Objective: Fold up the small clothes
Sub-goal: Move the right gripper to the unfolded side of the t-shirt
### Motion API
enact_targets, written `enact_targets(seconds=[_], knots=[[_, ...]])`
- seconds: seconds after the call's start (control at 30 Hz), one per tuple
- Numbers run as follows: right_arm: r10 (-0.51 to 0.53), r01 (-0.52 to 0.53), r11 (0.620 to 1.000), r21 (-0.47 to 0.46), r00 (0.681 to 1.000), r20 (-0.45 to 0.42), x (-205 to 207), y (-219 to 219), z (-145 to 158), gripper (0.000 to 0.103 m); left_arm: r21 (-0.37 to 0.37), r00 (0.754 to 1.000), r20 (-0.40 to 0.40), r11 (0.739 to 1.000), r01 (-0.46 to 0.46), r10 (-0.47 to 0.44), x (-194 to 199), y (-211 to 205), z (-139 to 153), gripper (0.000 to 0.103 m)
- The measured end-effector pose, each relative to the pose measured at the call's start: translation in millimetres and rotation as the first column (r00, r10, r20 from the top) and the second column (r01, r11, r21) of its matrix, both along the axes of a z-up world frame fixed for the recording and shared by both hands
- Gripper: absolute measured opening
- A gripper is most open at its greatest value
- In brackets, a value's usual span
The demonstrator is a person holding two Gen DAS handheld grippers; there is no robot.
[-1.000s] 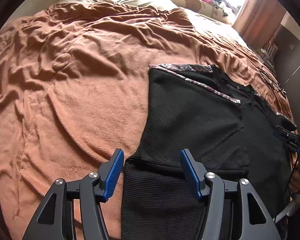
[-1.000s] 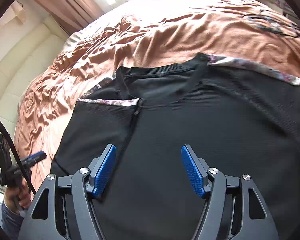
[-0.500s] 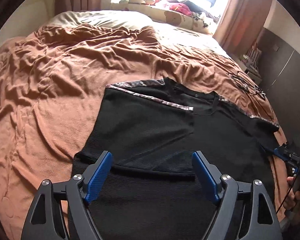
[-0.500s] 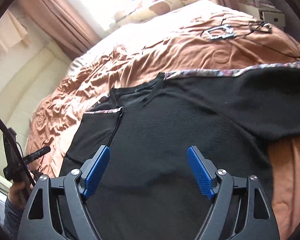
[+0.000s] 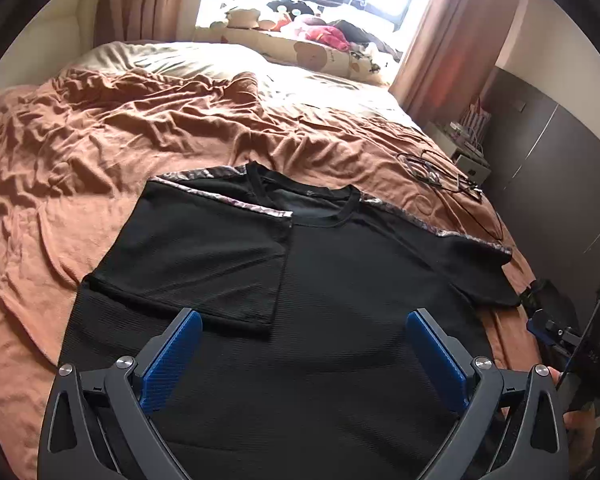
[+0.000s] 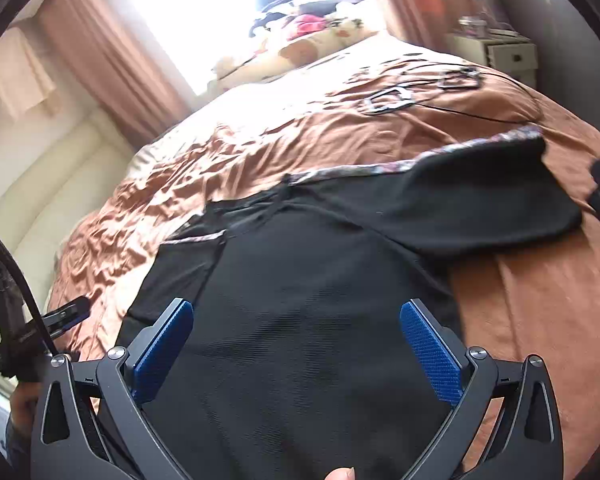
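On the rumpled brown blanket (image 5: 148, 128), black shirt (image 5: 320, 320) beneath both grippers' released jaws.

The right gripper (image 6: 296, 344) hovers with jaws spread wide above a black shirt (image 6: 320, 300) lying on the brown blanket (image 6: 300, 140). One sleeve (image 6: 480, 208) stretches toward 2 o'clock; the other (image 6: 184, 264) lies folded inward at 10 o'clock. The left gripper (image 6: 66, 314) shows at 9 o'clock.

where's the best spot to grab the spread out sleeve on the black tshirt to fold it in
Probably at the cuff end of the spread-out sleeve, near the patterned trim. It lies flat on the brown blanket, pointing away from the t-shirt body, so the right gripper, open above the body, could approach from the outer side, pinch that free edge and carry it inward.
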State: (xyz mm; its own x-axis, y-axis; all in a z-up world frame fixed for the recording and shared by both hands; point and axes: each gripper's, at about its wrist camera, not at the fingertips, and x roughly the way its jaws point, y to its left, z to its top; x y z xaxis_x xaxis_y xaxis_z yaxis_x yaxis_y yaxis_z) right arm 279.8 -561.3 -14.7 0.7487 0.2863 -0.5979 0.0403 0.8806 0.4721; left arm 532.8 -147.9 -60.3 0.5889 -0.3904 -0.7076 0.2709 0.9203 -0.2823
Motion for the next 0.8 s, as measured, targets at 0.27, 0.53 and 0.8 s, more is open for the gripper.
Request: enact_targets(seconds=[0.27, 0.53, 0.8], knots=[[-0.079, 0.079, 0.996, 0.047, 0.997, 0.0, -19.1, -37.6, -8.2, 0.103, 0.0, 0.999, 0.047, 1.0, 0.007, -0.007, -19.6, -37.7, 15.3, 0.103], [-0.186, 0.192, 0.978, 0.084, 0.98, -0.07, -23.4, -74.4, -33.5, 0.103, 0.009, 0.998, 0.032, 0.998, 0.063, -0.063, -18.4, -82.4, 7.4, 0.102], [-0.292, 0.307, 0.936, 0.17, 0.95, -0.109, -23.7, -115.5, -48.4, 0.1, -0.016, 0.991, -0.022, 0.991, 0.132, -0.133, 3.2, -121.6, -11.3, 0.082]])
